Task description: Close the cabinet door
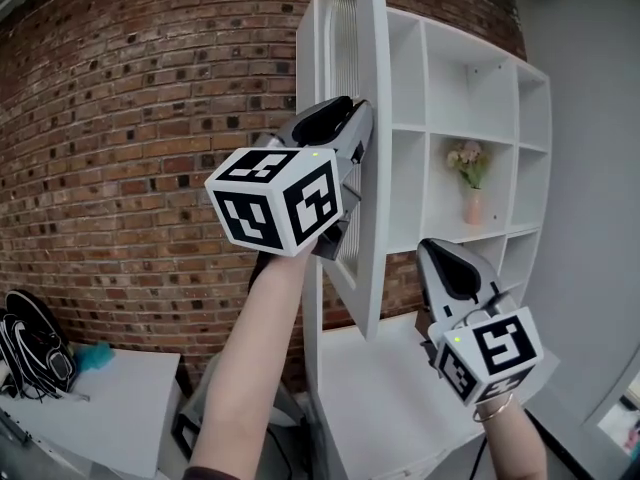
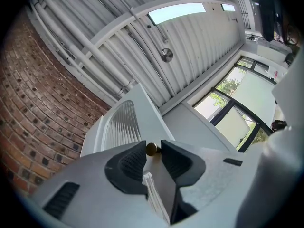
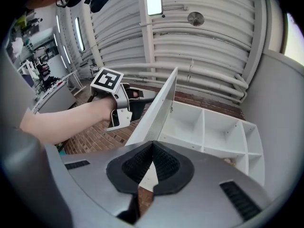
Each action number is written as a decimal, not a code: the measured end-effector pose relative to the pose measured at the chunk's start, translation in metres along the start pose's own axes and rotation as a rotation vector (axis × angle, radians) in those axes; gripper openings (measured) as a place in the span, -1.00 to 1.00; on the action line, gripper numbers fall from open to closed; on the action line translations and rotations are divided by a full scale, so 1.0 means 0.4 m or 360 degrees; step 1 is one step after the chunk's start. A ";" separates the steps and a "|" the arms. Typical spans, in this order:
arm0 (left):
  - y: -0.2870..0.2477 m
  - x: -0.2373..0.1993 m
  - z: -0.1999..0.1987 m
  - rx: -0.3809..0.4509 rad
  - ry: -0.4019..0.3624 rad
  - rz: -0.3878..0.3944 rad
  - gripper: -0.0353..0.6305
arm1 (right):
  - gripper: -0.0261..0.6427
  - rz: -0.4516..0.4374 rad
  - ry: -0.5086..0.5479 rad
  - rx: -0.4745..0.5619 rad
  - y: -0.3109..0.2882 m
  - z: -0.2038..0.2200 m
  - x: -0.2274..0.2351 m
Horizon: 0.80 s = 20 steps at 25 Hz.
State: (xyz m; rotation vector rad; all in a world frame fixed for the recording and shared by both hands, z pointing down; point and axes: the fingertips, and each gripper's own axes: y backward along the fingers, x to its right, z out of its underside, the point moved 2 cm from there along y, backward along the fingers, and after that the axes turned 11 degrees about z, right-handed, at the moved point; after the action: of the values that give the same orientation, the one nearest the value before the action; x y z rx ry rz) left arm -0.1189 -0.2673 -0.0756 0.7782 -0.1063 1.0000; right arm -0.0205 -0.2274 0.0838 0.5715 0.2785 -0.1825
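The tall white cabinet door (image 1: 368, 88) with its ribbed arched panel stands open, edge-on in the head view, hinged to the white shelf cabinet (image 1: 470, 98). My left gripper (image 1: 343, 118) is raised against the door's outer face. In the left gripper view its jaws (image 2: 152, 151) hold a small brass knob (image 2: 151, 148) on the door (image 2: 124, 122). My right gripper (image 1: 447, 260) hangs lower right, shut and empty, in front of the shelves. In the right gripper view its tips (image 3: 152, 145) meet below the door (image 3: 160, 107), with the left gripper (image 3: 137, 97) beyond.
A pink vase with flowers (image 1: 472, 193) stands on a middle shelf. A brick wall (image 1: 130, 118) runs behind the door. A low white table (image 1: 90, 408) at the lower left has black items (image 1: 30, 343) beside it. The cabinet's lower counter (image 1: 380, 398) juts out below.
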 end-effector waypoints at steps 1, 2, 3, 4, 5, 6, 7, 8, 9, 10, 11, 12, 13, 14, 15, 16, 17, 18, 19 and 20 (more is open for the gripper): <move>-0.010 0.003 0.002 -0.0006 -0.0004 0.0007 -0.60 | -0.92 0.0003 0.0001 -0.0005 -0.001 0.003 0.004; -0.021 0.007 0.006 -0.0014 -0.0013 0.0013 -0.60 | -0.92 0.0010 0.0004 -0.0011 -0.002 0.007 0.009; -0.033 0.013 0.010 -0.0024 -0.0028 0.0018 -0.60 | -0.92 0.0020 0.0007 -0.0019 -0.003 0.012 0.016; -0.046 0.019 0.015 -0.0036 -0.0048 0.0019 -0.61 | -0.92 0.0031 0.0005 -0.0030 -0.004 0.019 0.024; -0.059 0.025 0.021 -0.0048 -0.0068 0.0017 -0.61 | -0.92 0.0040 -0.0005 -0.0044 -0.005 0.027 0.033; -0.072 0.031 0.027 -0.0059 -0.0086 0.0015 -0.61 | -0.92 0.0046 -0.0023 -0.0058 -0.006 0.036 0.044; -0.085 0.037 0.034 -0.0069 -0.0098 0.0017 -0.61 | -0.92 0.0052 -0.0043 -0.0070 -0.006 0.046 0.057; -0.099 0.043 0.042 -0.0079 -0.0103 0.0022 -0.62 | -0.92 0.0060 -0.0060 -0.0081 -0.005 0.057 0.071; -0.114 0.049 0.051 -0.0087 -0.0104 0.0027 -0.62 | -0.92 0.0072 -0.0073 -0.0091 -0.004 0.070 0.086; -0.128 0.056 0.060 -0.0095 -0.0106 0.0027 -0.62 | -0.92 0.0085 -0.0083 -0.0103 -0.003 0.082 0.103; -0.144 0.061 0.069 -0.0103 -0.0116 0.0022 -0.63 | -0.92 0.0099 -0.0095 -0.0116 -0.003 0.095 0.121; -0.160 0.066 0.078 -0.0113 -0.0133 0.0013 -0.64 | -0.92 0.0111 -0.0110 -0.0131 -0.004 0.106 0.140; -0.177 0.071 0.087 -0.0125 -0.0154 0.0005 -0.64 | -0.92 0.0124 -0.0125 -0.0146 -0.005 0.118 0.160; -0.196 0.075 0.096 -0.0137 -0.0173 -0.0001 -0.64 | -0.92 0.0136 -0.0136 -0.0159 -0.008 0.129 0.179; -0.215 0.079 0.107 -0.0152 -0.0190 -0.0006 -0.65 | -0.92 0.0149 -0.0142 -0.0169 -0.010 0.140 0.199; -0.236 0.083 0.119 -0.0169 -0.0208 -0.0009 -0.65 | -0.92 0.0160 -0.0145 -0.0177 -0.014 0.150 0.217; -0.256 0.086 0.131 -0.0188 -0.0227 -0.0015 -0.65 | -0.92 0.0169 -0.0145 -0.0183 -0.017 0.159 0.233; -0.277 0.088 0.145 -0.0208 -0.0245 -0.0022 -0.66 | -0.92 0.0174 -0.0143 -0.0188 -0.021 0.169 0.249; -0.298 0.089 0.159 -0.0229 -0.0262 -0.0032 -0.66 | -0.92 0.0179 -0.0138 -0.0192 -0.025 0.178 0.264; -0.320 0.090 0.175 -0.0251 -0.0277 -0.0044 -0.66 | -0.92 0.0183 -0.0133 -0.0196 -0.029 0.188 0.278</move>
State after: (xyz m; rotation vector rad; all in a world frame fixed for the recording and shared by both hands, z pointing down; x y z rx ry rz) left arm 0.0200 -0.3242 -0.0781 0.7189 -0.3202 0.8849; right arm 0.0977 -0.2892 0.1042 0.4549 0.1738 -0.0772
